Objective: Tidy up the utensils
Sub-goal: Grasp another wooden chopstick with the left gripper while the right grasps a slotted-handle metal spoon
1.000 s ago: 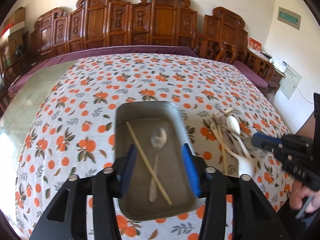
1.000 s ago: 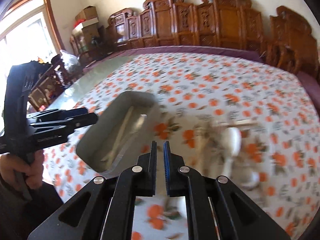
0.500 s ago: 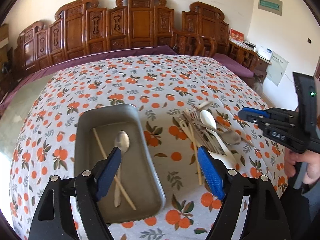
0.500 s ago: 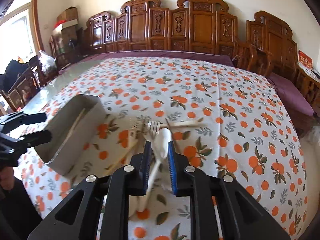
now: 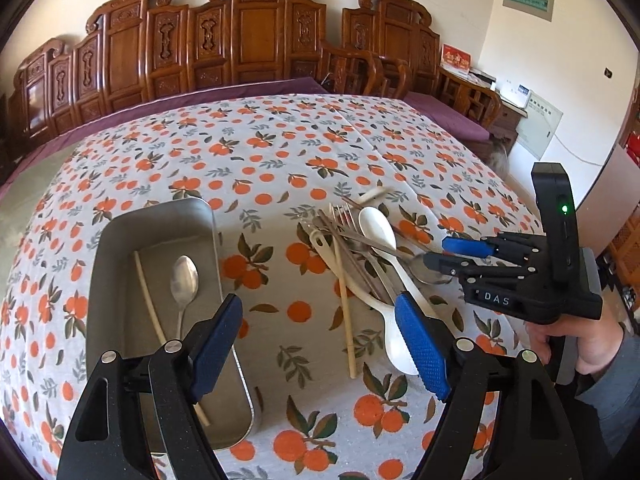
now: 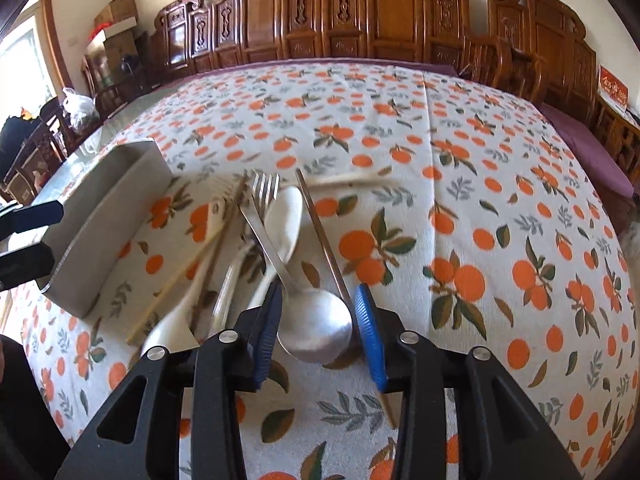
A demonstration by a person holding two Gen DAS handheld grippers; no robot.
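A grey metal tray (image 5: 120,232) lies on the orange-print tablecloth; it holds a metal spoon (image 5: 184,280) and a pale chopstick (image 5: 150,300). To its right lies a pile of utensils: white spoons (image 5: 376,228), a fork (image 5: 344,216), chopsticks (image 5: 346,312). My left gripper (image 5: 320,344) is open, above the cloth between tray and pile. My right gripper (image 6: 318,328) is open, its jaws on either side of the bowl of a large metal spoon (image 6: 316,324) at the pile's near end. The tray (image 6: 108,216) is to its left.
Carved wooden chairs (image 5: 248,40) line the far side of the table. A purple cloth (image 5: 200,96) edges the table under the print cloth. A side cabinet (image 5: 472,92) stands at the right wall. Boxes and bags (image 6: 112,32) sit at the far left.
My left gripper has swung right from over the tray to between tray and pile. My right gripper has opened and dropped down around the large metal spoon's bowl.
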